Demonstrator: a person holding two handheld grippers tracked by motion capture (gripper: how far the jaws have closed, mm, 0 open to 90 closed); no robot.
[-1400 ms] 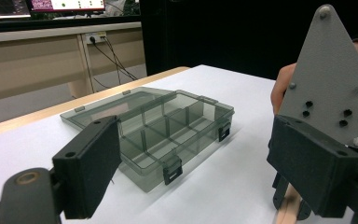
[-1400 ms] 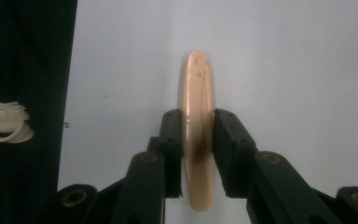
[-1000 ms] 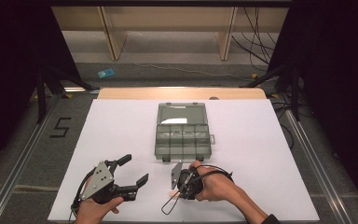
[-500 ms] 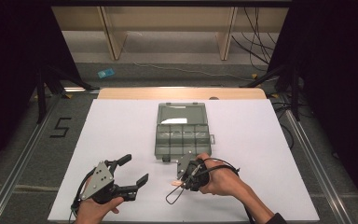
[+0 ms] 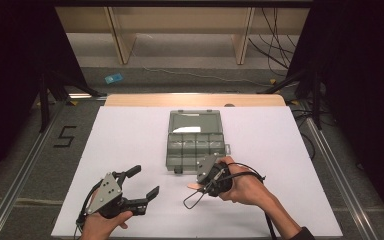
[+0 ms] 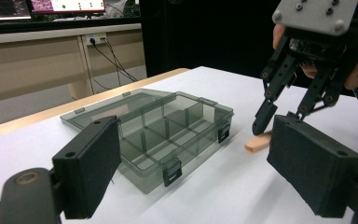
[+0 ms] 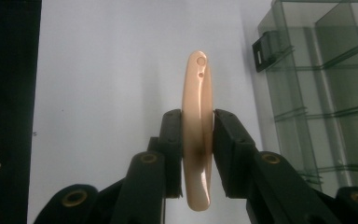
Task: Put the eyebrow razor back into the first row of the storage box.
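1. Peach-coloured plastic piece (image 7: pixel 197 126), long, flat and rounded at both ends, is sitting upright on its thin edge at the centre of the right gripper view, with two small holes near its far tip.
2. The right gripper (image 7: pixel 198 140) is pinching it across its flat faces, slightly nearer the close end than the middle, both black jaws pressing against it.
3. In the high view, the piece (image 5: pixel 195 186) is showing as a small tan tip at lower centre, just off the near edge of the grey compartment box (image 5: pixel 196 142); it is lying on or just above the white table (image 5: pixel 130 135), and which is hard to tell.
4. It is looking light, stiff and smooth, probably slippery, so a squeeze across the broad faces near the middle seems safest against twisting.
5. The left gripper (image 5: pixel 145 182) is resting at lower left, jaws spread wide and holding nothing.
6. The box is lying open, lid flat, compartments looking empty.
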